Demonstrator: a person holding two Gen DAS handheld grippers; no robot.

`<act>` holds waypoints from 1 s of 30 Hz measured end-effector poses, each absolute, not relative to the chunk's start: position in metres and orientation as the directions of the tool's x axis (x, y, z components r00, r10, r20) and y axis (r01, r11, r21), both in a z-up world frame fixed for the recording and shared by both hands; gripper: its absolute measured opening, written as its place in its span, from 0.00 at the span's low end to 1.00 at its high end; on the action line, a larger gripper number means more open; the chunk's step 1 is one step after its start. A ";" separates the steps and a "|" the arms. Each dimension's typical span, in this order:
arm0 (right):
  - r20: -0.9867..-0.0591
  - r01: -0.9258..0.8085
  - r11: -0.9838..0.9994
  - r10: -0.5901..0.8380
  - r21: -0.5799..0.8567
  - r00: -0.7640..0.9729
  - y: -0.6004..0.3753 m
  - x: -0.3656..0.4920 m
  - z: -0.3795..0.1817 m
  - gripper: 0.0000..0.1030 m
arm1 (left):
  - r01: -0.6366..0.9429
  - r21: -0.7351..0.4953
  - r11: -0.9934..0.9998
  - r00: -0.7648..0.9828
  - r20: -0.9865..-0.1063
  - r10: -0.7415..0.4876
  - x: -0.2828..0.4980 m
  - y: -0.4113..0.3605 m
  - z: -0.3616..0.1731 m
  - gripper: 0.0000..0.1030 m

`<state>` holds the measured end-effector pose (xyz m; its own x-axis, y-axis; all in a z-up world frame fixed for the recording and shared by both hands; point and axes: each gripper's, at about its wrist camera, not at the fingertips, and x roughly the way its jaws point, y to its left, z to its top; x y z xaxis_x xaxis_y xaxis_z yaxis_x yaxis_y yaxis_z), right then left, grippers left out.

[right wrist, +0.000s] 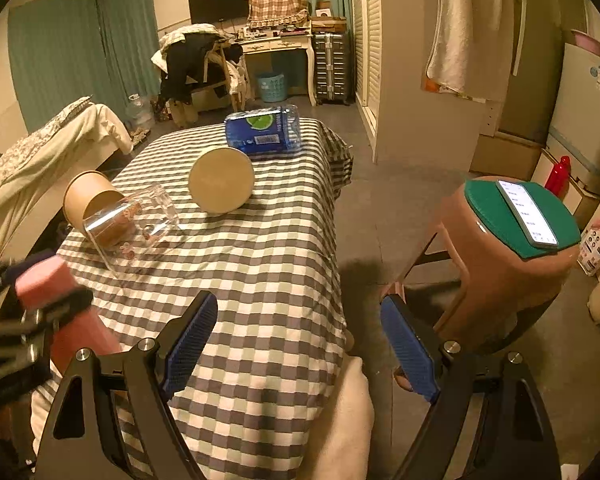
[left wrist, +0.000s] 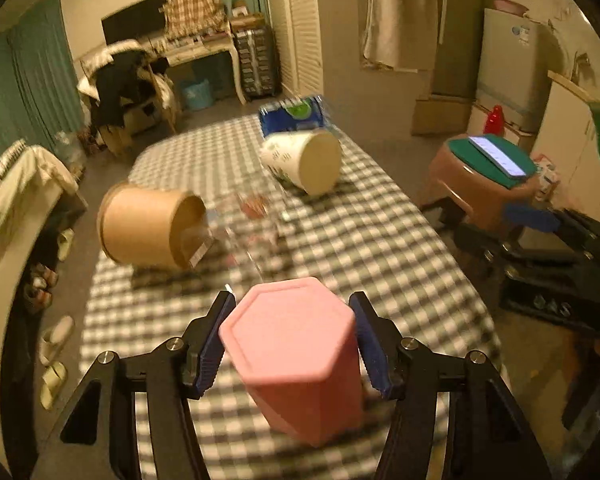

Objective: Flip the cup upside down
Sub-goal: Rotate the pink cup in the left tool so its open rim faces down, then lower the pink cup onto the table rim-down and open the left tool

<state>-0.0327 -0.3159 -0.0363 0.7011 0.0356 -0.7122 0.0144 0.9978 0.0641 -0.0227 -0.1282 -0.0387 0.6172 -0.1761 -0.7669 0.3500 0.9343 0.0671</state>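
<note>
A pink hexagonal cup [left wrist: 296,356] is held between the blue pads of my left gripper [left wrist: 292,340], its flat base turned toward the camera and tilted, above the checked tablecloth [left wrist: 380,248]. The same cup [right wrist: 56,304] shows at the left of the right wrist view, gripped by the left gripper. My right gripper [right wrist: 300,348] is open and empty, over the near right edge of the table. The cup's mouth is hidden.
A brown paper cup [left wrist: 148,228], a clear glass cup [right wrist: 132,220] and a white paper cup [left wrist: 304,160] lie on their sides on the table. A blue pack [right wrist: 264,130] sits at the far end. A brown stool with a phone [right wrist: 512,232] stands to the right.
</note>
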 end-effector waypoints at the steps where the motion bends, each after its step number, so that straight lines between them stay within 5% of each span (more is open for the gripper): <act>1: -0.711 0.010 0.998 0.037 0.062 0.702 -0.314 -0.034 -0.036 0.81 | 0.354 0.053 0.934 0.603 -0.776 -0.185 -0.025 -0.128 -0.042 0.59; 10: -0.695 0.003 0.999 0.029 0.045 0.718 -0.308 -0.046 -0.027 0.81 | 0.347 0.003 0.938 0.610 -0.760 -0.223 -0.027 -0.127 -0.051 0.56; 18: -0.689 0.033 0.999 0.001 0.036 0.725 -0.314 -0.054 -0.022 0.81 | 0.309 0.063 0.949 0.724 -0.662 -0.192 -0.006 -0.130 -0.038 0.56; 30: -0.701 0.031 0.999 -0.015 0.010 0.713 -0.308 -0.049 -0.022 0.81 | 0.324 0.019 0.946 0.686 -0.693 -0.221 0.007 -0.130 -0.053 0.59</act>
<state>-0.0491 -0.3084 -0.0219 0.7125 -0.0151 -0.7015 0.0313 0.9995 0.0103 0.0070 -0.1295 -0.0527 0.6860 -0.2210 -0.6932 0.3235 0.9460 0.0186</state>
